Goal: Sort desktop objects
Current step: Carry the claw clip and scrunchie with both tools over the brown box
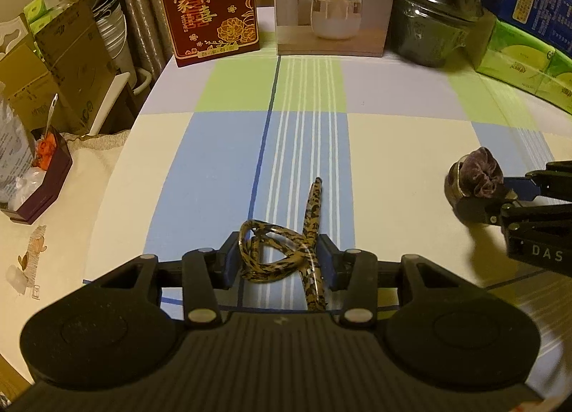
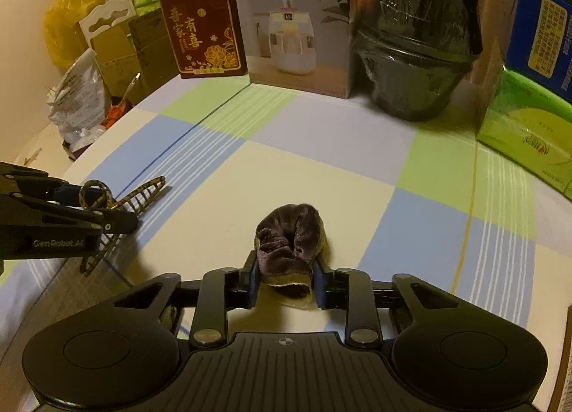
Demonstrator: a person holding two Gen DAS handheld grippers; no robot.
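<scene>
Hair clip (image 1: 282,254), leopard-print, one. It sits between the fingers of the left gripper (image 1: 277,260), which pinch it across its looped part; the long toothed end points away over the checked tablecloth (image 1: 393,147), probably gripped at the loop because that is its widest hold.

Scrunchie (image 2: 289,240), purple velvet, one. The right gripper (image 2: 286,283) squeezes it between both fingers, low on the cloth, apparently ready for lifting.

Grippers: two, well apart, one item each.

Back row: red box (image 1: 211,4), humidifier box (image 1: 334,0), one each; wrapped dark bowls (image 2: 418,43), seemingly two stacked.
</scene>
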